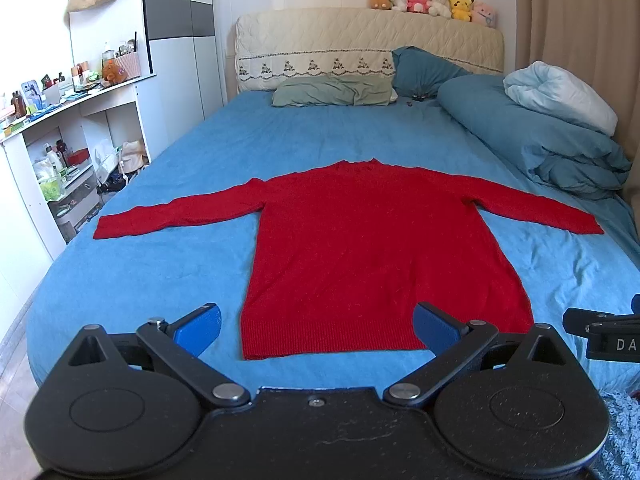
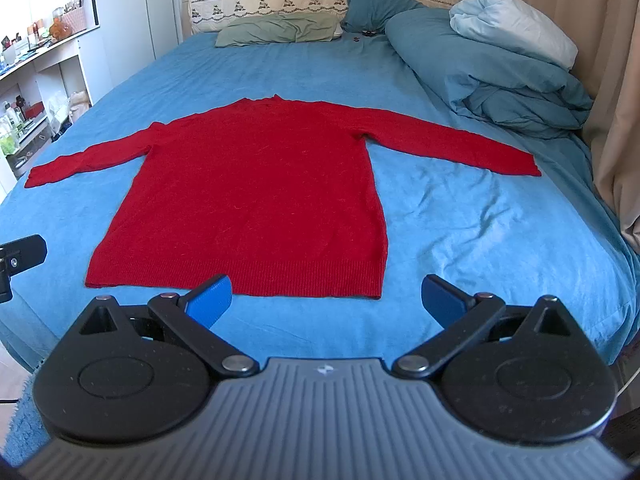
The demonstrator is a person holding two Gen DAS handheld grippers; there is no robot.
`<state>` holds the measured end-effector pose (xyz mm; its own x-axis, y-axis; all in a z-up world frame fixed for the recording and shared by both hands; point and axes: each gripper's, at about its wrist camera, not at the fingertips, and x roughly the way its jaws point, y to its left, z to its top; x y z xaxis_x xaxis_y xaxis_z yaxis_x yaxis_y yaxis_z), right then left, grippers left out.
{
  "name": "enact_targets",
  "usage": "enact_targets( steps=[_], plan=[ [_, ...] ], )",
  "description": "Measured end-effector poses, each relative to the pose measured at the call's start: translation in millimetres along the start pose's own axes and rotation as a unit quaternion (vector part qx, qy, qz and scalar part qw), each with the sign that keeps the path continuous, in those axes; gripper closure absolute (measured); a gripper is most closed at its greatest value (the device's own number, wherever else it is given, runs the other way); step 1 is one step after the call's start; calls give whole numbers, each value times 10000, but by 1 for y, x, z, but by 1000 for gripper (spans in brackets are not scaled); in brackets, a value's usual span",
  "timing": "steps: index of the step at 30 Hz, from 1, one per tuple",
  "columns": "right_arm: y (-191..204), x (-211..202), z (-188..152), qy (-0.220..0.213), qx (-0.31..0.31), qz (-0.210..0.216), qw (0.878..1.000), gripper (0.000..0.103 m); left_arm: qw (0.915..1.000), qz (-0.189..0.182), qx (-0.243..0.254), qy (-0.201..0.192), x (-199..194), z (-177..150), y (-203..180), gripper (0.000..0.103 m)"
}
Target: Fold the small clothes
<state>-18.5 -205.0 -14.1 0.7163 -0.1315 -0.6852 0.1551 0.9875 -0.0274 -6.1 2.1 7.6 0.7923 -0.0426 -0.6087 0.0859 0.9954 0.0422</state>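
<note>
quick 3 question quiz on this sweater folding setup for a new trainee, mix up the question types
1. True or false: the red sweater lies flat on the bed with both sleeves spread outward.
2. Which is nearest the sweater's hem? A) green pillow B) the open grippers C) plush toys
3. Fill in: the left gripper and right gripper are both ____ and hold nothing.

Key: 1 true; 2 B; 3 open
</note>
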Motion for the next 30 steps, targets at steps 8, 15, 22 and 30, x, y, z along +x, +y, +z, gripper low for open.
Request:
enact_targets(
  steps=[8, 15, 22, 30],
  plan=[
    [0, 0, 0, -3, 2, 3, 10000, 0, 10000, 9, 0, -11, -1, 0, 0, 0],
    [1, 0, 0, 0, 6, 11, 10000, 0, 10000, 22, -14, -17, -2, -1, 0, 0],
    [4, -1, -1, -13, 1, 25, 10000, 0, 10000, 23, -32, -31, -4, -1, 0, 0],
    [8, -3, -1, -31, -6, 31, 10000, 0, 10000, 10, -44, -43, -5, 0, 3, 0]
  ],
)
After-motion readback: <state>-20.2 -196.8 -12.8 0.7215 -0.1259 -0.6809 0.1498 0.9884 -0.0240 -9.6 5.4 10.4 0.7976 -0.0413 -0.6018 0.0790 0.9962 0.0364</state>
